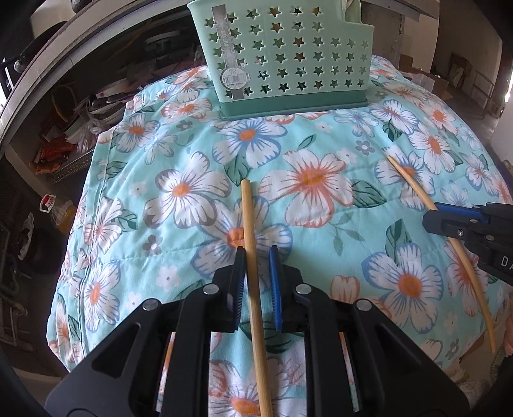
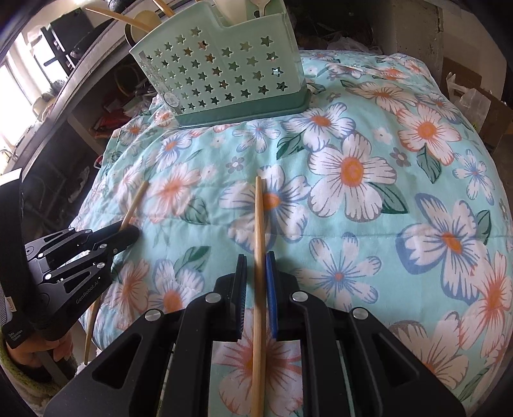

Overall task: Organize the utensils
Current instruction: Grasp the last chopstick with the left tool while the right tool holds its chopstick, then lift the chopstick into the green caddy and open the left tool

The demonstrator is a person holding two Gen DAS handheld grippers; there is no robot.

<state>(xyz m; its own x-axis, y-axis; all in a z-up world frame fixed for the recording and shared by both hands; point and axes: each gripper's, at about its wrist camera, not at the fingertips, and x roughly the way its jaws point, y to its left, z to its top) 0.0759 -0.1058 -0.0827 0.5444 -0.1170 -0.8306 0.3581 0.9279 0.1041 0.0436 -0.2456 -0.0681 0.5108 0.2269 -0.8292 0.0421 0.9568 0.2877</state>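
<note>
Both wrist cams sat close, angled down toward the mint star-punched plastic basket (image 1: pixel 282 54) (image 2: pixel 221 67); shared floral quilt (image 1: pixel 320 134) (image 2: pixel 368 134).

The upper rim of the mint basket (image 1: pixel 282 61) runs past the top edge of the left wrist view, so its contents cannot be read there. In the right wrist view, the utensils (image 2: pixel 256 9) standing in the basket are cut off at the top edge. The lower end of the left chopstick (image 1: pixel 255 288) leaves the bottom edge of the frame. The right chopstick (image 2: pixel 259 288) likewise exits the bottom edge. Whether either pair of pads actually presses on its chopstick cannot be told. The right gripper (image 1: pixel 433 213) is cropped by the right edge. The shelf clutter (image 1: pixel 80 128) is too dark and small to identify.
</note>
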